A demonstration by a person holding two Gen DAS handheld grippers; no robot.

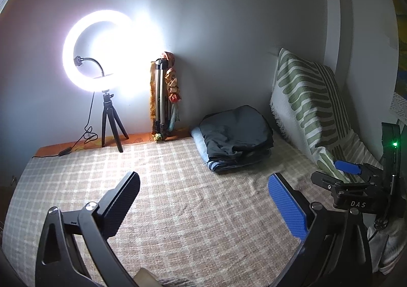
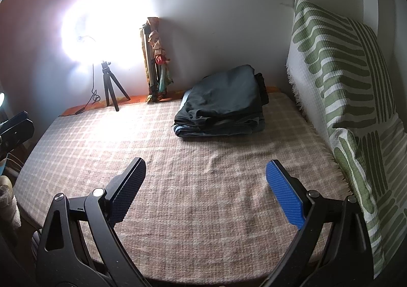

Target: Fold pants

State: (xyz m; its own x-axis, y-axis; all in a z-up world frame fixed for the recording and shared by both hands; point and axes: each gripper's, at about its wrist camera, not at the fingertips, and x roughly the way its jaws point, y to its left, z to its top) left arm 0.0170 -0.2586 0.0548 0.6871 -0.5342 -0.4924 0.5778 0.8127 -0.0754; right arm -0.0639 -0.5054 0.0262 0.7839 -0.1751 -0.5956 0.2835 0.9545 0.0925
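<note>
Both my fingers spread wide, holding nothing

My left gripper (image 1: 203,200) and right gripper (image 2: 206,190) hover over the checked bed cover (image 2: 203,185); the folded pants (image 2: 223,103) sit stacked at one o'clock, well apart, near the striped cushion (image 2: 343,88).

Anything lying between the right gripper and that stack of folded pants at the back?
Nothing: in the right wrist view only bare checked blanket, slightly rippled, lies between the open right gripper and the folded pants.
</note>
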